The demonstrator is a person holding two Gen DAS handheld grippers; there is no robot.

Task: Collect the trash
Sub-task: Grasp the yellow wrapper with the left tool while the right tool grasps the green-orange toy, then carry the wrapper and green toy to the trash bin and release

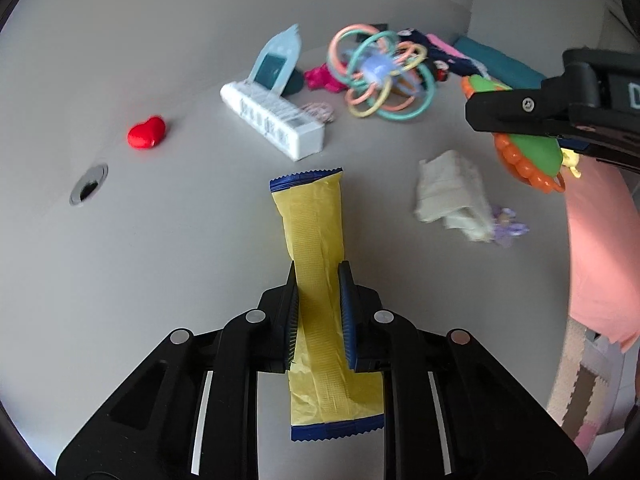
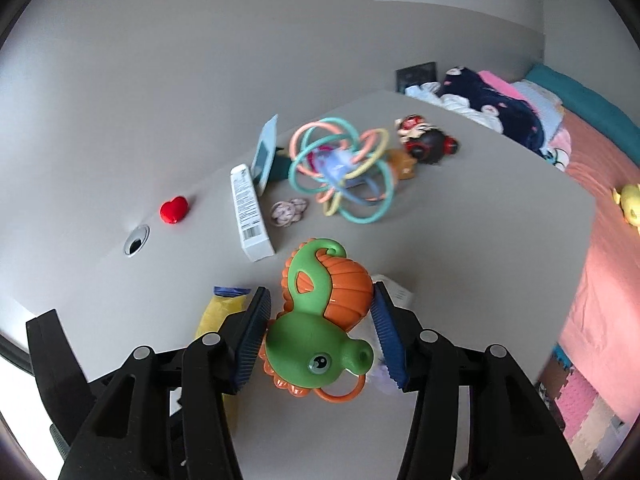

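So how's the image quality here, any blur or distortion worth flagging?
Left wrist view: crumpled tissue and white box are motion-smeared, while the yellow wrapper stays sharp. Right wrist view: the green seahorse toy is crisp, the ring toy slightly soft; both show fisheye bending at the edges.

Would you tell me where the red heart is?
In the left wrist view, the red heart lies far left on the table, between the round grommet hole and white box.

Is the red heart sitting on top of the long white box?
No, the red heart lies by itself on the table, off to the left of the long white box, with bare table between them.
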